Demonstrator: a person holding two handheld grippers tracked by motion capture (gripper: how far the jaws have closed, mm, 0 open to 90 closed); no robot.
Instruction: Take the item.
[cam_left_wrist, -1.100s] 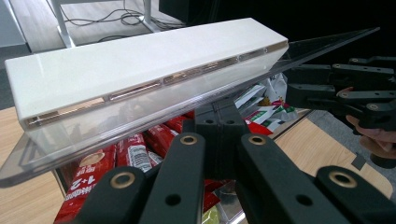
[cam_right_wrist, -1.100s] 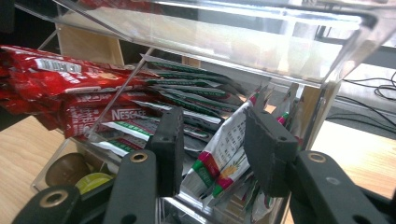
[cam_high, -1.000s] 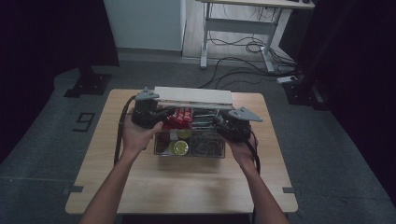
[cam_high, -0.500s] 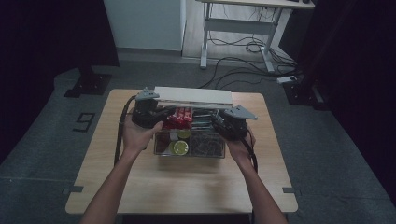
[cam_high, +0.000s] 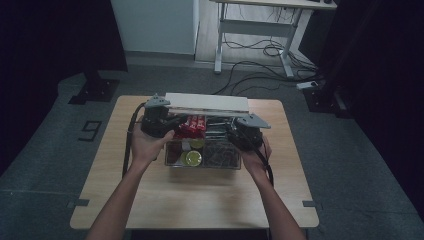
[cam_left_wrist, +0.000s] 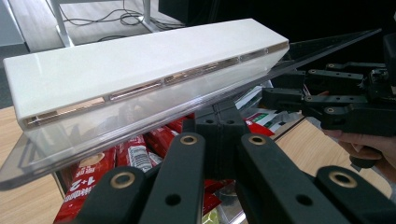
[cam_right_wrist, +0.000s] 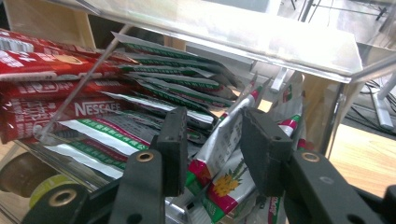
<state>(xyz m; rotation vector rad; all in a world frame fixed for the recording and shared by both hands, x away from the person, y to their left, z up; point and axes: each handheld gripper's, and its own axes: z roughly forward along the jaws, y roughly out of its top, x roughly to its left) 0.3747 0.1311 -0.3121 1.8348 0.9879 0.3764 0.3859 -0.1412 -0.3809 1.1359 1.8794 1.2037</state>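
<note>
At frame centre, the left gripper (cam_high: 172, 122), jaws pressed together, props up the clear lid (cam_left_wrist: 140, 126) so the right gripper (cam_right_wrist: 212, 154), jaws just closing, can pinch a sachet (cam_right_wrist: 224, 144).

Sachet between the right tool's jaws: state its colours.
White sachet with green and red bands and yellow print; right gripper view shows it best.

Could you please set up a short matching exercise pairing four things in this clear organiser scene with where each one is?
Things:
1. clear lid
2. red Nescafe sachets
3. silver sachet with green and red print
4. yellow-green can

Places:
A. between the right gripper's jaws
B. near compartment, seen from above
C. raised, left gripper under it
D. left in the right gripper view

Pairs: 1-C, 2-D, 3-A, 4-B
</note>
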